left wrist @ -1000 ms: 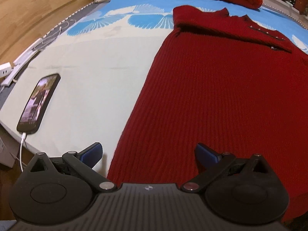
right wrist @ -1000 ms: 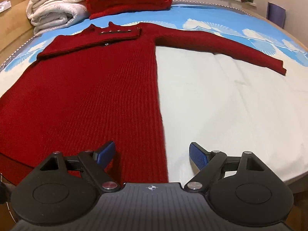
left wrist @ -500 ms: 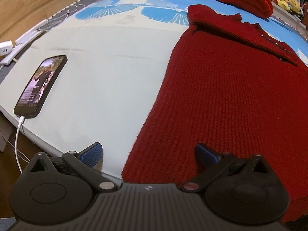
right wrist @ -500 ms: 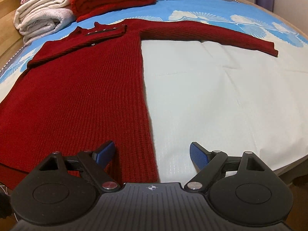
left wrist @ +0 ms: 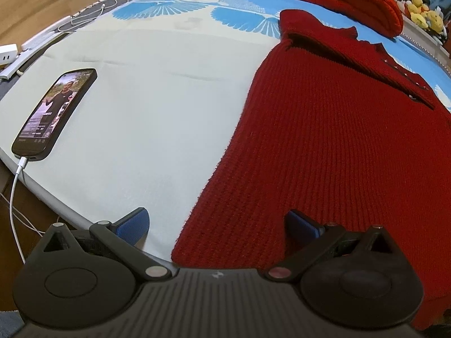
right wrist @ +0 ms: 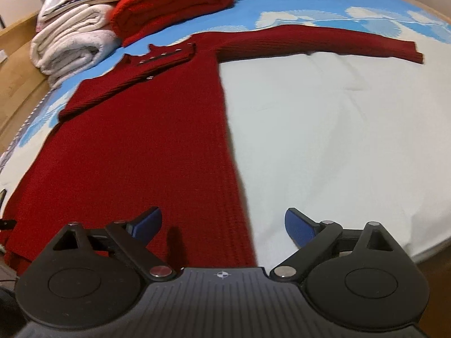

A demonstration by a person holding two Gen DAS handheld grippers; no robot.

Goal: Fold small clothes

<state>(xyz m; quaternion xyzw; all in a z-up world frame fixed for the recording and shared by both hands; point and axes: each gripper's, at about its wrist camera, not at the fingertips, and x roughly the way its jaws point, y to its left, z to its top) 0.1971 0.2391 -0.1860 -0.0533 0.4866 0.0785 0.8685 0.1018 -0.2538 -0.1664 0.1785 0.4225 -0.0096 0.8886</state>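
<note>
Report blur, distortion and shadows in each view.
Left wrist: sharp, fisheye bends the bed edge, phone screen readable. Right wrist: slight motion blur along the red sweater side edge; a narrow shadow lies on the knit near the right claw, its jaws opening.

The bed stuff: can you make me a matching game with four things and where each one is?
Things:
1. dark red sweater
2. phone
3. white towels
4. folded bright red knit

Places:
A. plugged into a white cable, near the bed's edge
B. rolled up at the far end, beside the wooden board
C. spread flat, one sleeve stretched out sideways
D. stacked at the far end, next to the towels

Pairs: 1-C, 2-A, 3-B, 4-D
</note>
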